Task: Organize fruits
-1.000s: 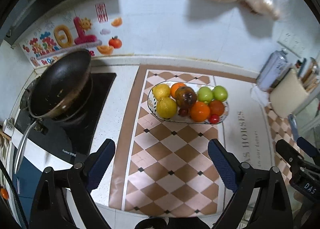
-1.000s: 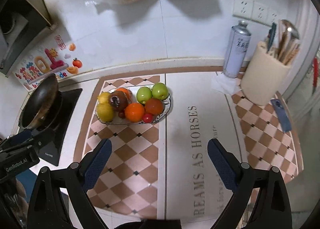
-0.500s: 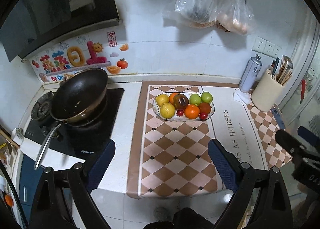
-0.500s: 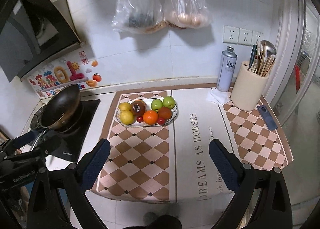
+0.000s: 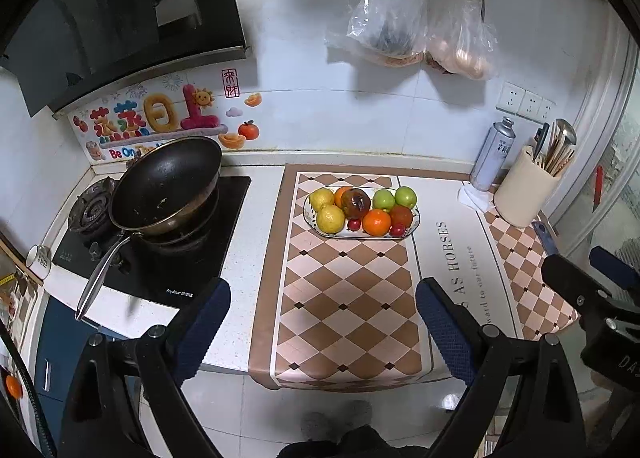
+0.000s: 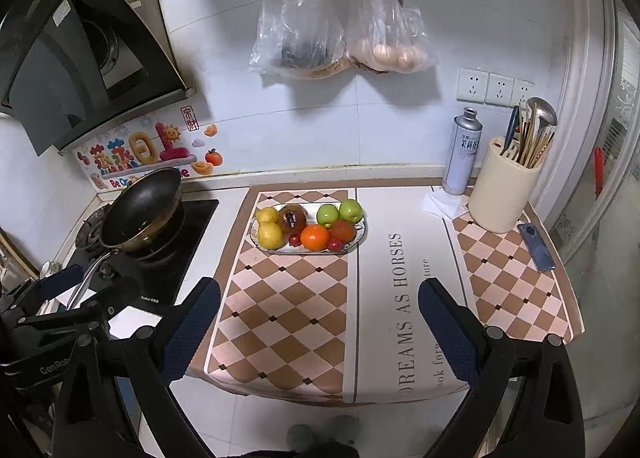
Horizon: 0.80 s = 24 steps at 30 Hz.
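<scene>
An oval fruit plate point(image 5: 415, 223) point(image 6: 362, 233) sits on the checked mat at the counter's back. It holds two lemons point(image 5: 330, 218) point(image 6: 269, 235), two green apples point(image 5: 405, 196) point(image 6: 351, 210), oranges point(image 5: 376, 223) point(image 6: 315, 237), a dark brown fruit point(image 5: 355, 203) point(image 6: 293, 219) and small red fruits. My left gripper point(image 5: 322, 328) is open and empty, held back over the counter's front edge. My right gripper point(image 6: 319, 328) is open and empty, likewise far from the plate.
A black wok point(image 5: 166, 187) point(image 6: 140, 210) sits on the stove at left. A spray can point(image 6: 463, 152), a utensil holder point(image 6: 505, 190) and a phone point(image 6: 536, 241) stand at right. Two plastic bags point(image 6: 340, 34) and scissors hang on the wall.
Both grippers have pulled back and up from the counter, so the plate looks smaller and farther. The fruit has not moved. Both stay open.
</scene>
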Motion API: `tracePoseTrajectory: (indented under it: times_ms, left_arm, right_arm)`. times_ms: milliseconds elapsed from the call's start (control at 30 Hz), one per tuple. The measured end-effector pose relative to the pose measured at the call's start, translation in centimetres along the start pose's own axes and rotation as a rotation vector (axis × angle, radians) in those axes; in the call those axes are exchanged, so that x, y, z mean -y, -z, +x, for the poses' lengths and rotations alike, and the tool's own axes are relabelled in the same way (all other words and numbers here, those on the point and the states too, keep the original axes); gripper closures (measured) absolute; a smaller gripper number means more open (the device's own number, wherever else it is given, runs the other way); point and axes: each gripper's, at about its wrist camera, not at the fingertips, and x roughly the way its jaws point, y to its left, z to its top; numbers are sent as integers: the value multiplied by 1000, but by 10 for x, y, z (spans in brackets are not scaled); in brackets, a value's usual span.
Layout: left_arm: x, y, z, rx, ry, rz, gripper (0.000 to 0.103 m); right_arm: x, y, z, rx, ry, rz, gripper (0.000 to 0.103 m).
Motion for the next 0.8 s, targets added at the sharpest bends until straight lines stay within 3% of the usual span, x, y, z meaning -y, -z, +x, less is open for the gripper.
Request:
tracePoseTrajectory:
  times_ms: [200, 800]
  left_arm:
    - [3, -7, 8, -4, -7, -6, 8]
    - [12, -64, 95, -78, -66, -16, 8]
  right_arm:
    - [5, -11, 15, -16, -11, 3, 2]
    - [34, -68, 120, -90, 40, 18, 2]
